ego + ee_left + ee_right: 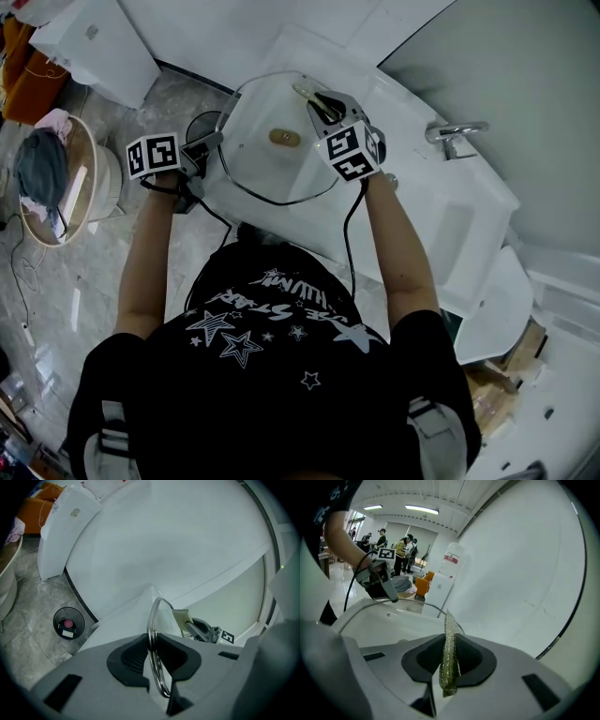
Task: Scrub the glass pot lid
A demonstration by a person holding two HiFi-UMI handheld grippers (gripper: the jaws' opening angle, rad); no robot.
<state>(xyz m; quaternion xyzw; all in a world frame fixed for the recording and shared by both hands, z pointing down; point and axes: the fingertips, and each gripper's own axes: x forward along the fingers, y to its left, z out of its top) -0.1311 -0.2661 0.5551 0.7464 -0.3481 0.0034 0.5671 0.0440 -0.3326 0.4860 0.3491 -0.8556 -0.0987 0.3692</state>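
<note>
The left gripper has its jaws only a narrow way apart, clenched on the metal rim of the glass pot lid; the dark pads press on either side of the rim, which runs edge-on between them. The lid hangs from this one grasp at its left edge, held over the white bench, with its small brown knob turned up toward the head camera. Whether the lid's lower edge rests on the bench cannot be told. The right gripper has its jaws closed down on a thin greenish mesh scrub pad, which stands on edge between the pads and sticks out past them. This gripper reaches in from the right side of the lid, with the pad's free end at the lid's far rim. The pad sits close to the glass there, but contact between pad and glass cannot be made out. A chrome tap stands on the bench to the right, well apart from the lid.
</note>
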